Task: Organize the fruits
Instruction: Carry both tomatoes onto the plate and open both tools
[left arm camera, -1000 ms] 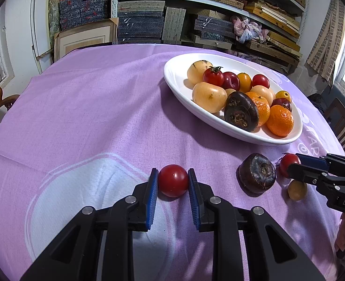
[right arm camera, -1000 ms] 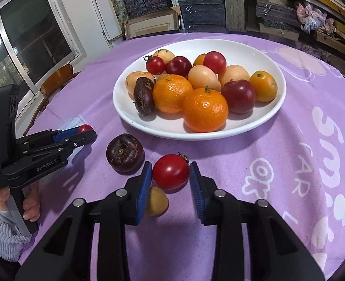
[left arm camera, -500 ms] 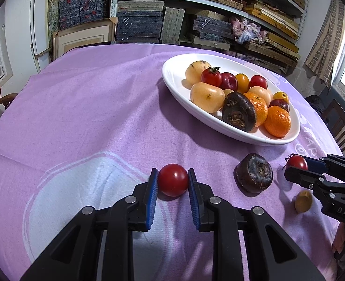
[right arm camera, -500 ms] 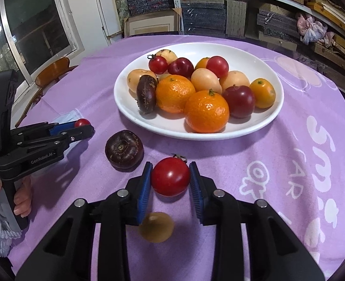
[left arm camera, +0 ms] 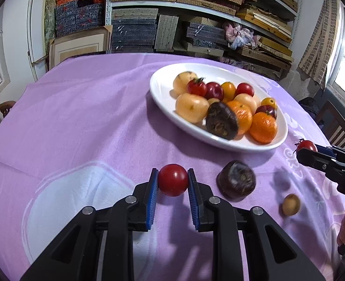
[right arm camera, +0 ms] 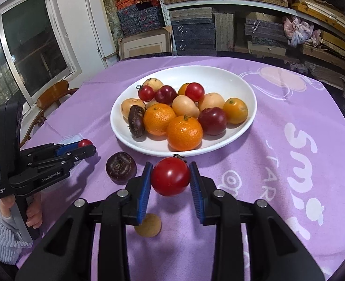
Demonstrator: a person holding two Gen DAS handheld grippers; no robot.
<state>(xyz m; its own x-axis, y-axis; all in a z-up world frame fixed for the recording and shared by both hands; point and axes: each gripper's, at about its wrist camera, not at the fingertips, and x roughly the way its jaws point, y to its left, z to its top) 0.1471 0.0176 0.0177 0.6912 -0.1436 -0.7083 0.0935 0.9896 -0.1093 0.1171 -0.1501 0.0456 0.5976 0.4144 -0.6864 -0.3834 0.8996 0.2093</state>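
Observation:
My left gripper point(left arm camera: 172, 183) is shut on a small red tomato point(left arm camera: 173, 183) and holds it above the purple cloth. My right gripper point(right arm camera: 170, 177) is shut on a red tomato with a stem point(right arm camera: 170, 176), lifted off the table in front of the white plate point(right arm camera: 247, 89). The plate point(left arm camera: 163, 93) holds several fruits: oranges, tomatoes, plums and pale yellow ones. A dark purple fruit point(left arm camera: 236, 182) point(right arm camera: 121, 167) and a small tan fruit point(left arm camera: 291, 204) point(right arm camera: 149, 228) lie on the cloth between the grippers. Each gripper shows in the other's view, the right point(left arm camera: 307, 148) and the left point(right arm camera: 85, 145).
The round table has a purple cloth point(left arm camera: 83, 107) with a white print. Shelves with stacked boxes point(right arm camera: 195, 30) stand behind it. Wooden chairs stand at the left point(right arm camera: 53, 93) and the right point(left arm camera: 336, 126) of the table.
Both grippers have risen with their tomatoes. The right one has lifted its tomato off the cloth and toward the plate, uncovering the tan fruit below it.

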